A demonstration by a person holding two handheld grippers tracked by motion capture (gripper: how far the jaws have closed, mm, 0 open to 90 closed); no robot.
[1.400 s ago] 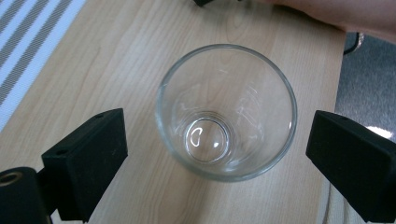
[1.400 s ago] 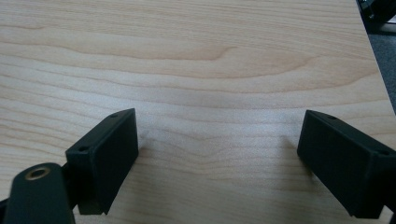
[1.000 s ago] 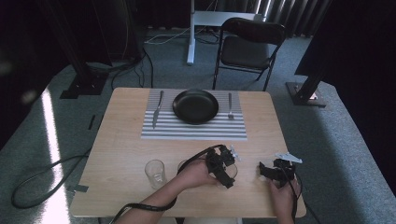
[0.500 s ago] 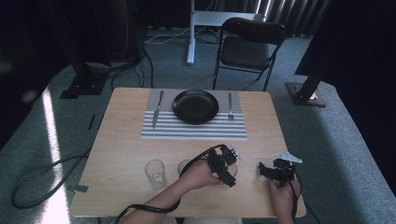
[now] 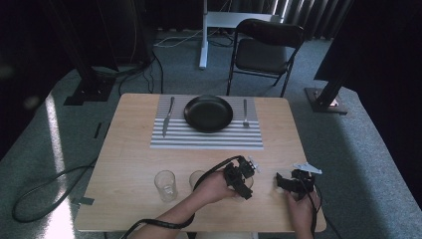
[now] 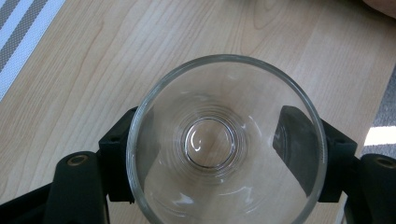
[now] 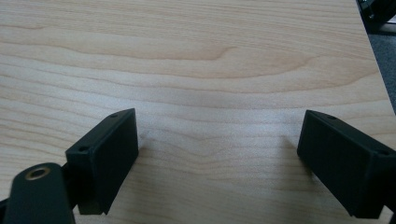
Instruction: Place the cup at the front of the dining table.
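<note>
My left gripper points down over a clear drinking glass that stands upright on the wooden table. Its jaws have just been closing, and the black pads now press on the glass wall from both sides. In the high view the left gripper sits near the table's front edge, with the hand behind it. To its right, my right gripper rests low over the wood. In its own view the right gripper is open, with bare tabletop between the jaws.
Two more clear glasses stand left of my left hand. At the far side, a striped placemat carries a black plate, a knife and a fork. A folding chair stands behind the table.
Both hands keep their places in the high view. None of the things on the table have shifted.
</note>
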